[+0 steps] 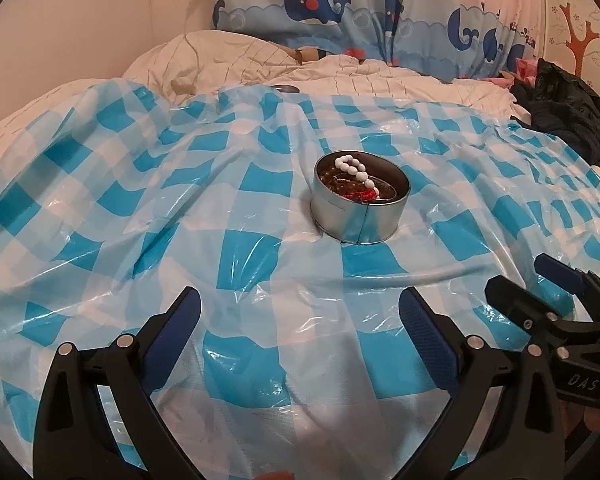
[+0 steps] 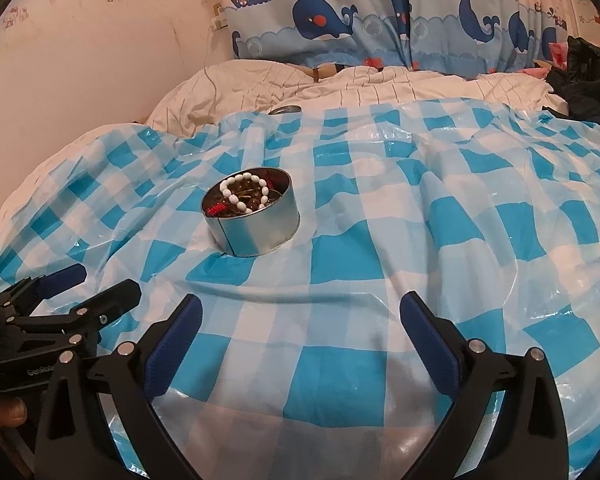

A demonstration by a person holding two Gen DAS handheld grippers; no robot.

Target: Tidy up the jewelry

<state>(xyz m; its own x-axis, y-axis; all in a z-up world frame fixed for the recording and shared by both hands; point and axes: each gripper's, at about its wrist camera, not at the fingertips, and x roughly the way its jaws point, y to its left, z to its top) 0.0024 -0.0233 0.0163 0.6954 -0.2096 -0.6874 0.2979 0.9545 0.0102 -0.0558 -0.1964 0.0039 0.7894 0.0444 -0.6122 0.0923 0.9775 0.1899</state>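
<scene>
A round metal tin (image 1: 359, 216) (image 2: 256, 224) stands on the blue and white checked plastic sheet (image 1: 180, 200) (image 2: 420, 220). A white bead bracelet (image 1: 352, 167) (image 2: 246, 194) lies on top of dark beads and a red piece inside it. My left gripper (image 1: 300, 304) is open, empty, well short of the tin. My right gripper (image 2: 300, 308) is open too, with nothing between its fingers, the tin ahead and to its left. Each gripper shows in the other's view: the right one (image 1: 540, 280) at the lower right, the left one (image 2: 92, 280) at the lower left.
The sheet covers a bed with a white quilt (image 1: 340, 76) behind it. A whale-print curtain (image 1: 340, 8) hangs at the back. Dark clothing (image 1: 568, 96) is heaped at the right edge. A small metal lid (image 2: 286, 110) lies at the sheet's far edge. A wall (image 1: 80, 20) bounds the left.
</scene>
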